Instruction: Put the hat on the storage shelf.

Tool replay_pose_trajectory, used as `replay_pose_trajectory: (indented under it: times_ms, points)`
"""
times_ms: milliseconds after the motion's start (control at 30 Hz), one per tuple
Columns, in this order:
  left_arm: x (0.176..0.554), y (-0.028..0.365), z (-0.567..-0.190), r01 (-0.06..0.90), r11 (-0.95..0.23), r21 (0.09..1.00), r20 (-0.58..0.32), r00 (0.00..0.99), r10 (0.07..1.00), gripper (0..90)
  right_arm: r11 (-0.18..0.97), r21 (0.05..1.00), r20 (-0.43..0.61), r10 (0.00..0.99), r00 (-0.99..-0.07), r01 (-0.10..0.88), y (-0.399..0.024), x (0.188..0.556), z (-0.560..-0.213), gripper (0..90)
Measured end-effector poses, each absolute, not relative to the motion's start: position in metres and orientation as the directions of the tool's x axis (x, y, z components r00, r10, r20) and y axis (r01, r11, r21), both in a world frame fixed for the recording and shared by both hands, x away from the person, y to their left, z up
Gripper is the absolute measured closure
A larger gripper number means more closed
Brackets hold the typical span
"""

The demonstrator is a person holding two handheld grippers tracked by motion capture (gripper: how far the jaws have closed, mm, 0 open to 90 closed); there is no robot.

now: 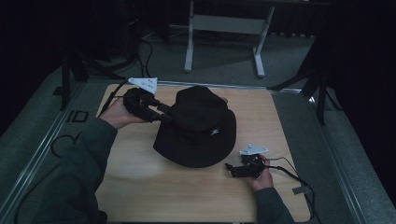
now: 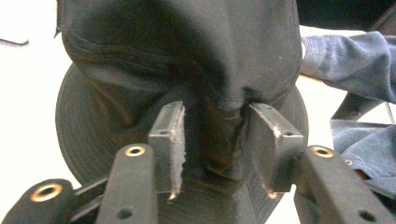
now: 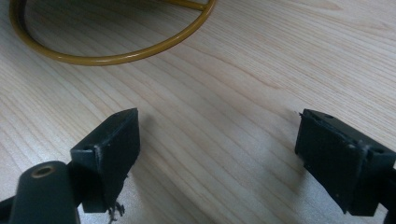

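High view: the black hat (image 1: 196, 126) sits in the middle of the counter (image 1: 140, 182), crown up, brim flat. The left claw (image 1: 164, 113) reaches in against the near side of the crown; the right claw (image 1: 229, 169) lies well apart from the hat, just off the brim's edge, low on the counter. The step in hand looks like letting the hat go after setting it down, so the left claw should back straight out along its own line, without lifting, so no fold gets dragged and the brim stays flat.

Left claw view: the jaws stand partly apart with a pinched ridge of the crown between them, and the pads (image 2: 172, 140) do not look pressed on the cloth. This closeness is what the high view cannot give, since there the jaws merge with the dark hat. A sleeve (image 2: 355, 56) shows beyond the hat.

Right claw view: the jaws stand wide apart over bare wood with nothing between them. Ahead of them a yellow-brown ring (image 3: 112, 56) lies on the counter, which the high view does not make out.
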State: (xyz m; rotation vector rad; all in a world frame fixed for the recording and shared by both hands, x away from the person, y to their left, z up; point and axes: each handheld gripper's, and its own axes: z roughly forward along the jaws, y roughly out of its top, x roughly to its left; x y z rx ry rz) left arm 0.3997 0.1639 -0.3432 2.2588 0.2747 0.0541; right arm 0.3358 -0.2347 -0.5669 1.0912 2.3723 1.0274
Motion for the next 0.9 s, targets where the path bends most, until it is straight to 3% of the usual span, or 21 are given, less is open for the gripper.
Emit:
replay_pose_trajectory:
  times_ms: [167,367,900]
  points:
    - [0.399,0.170,-0.340,0.197,-0.587,0.785,-0.046,0.964,0.261,41.2,0.445,0.730,-0.001,0.760,-0.650,0.519,-0.235,0.336,-0.567,13.7]
    - [0.399,0.176,-0.336,0.209,-0.568,0.796,-0.035,0.953,0.300,31.9,0.445,0.729,-0.001,0.760,-0.650,0.519,-0.235,0.336,-0.567,13.7]
    - [0.407,0.205,-0.347,0.292,-0.503,0.814,-0.059,0.902,0.428,31.9,0.446,0.730,-0.003,0.759,-0.651,0.518,-0.235,0.336,-0.567,13.7]
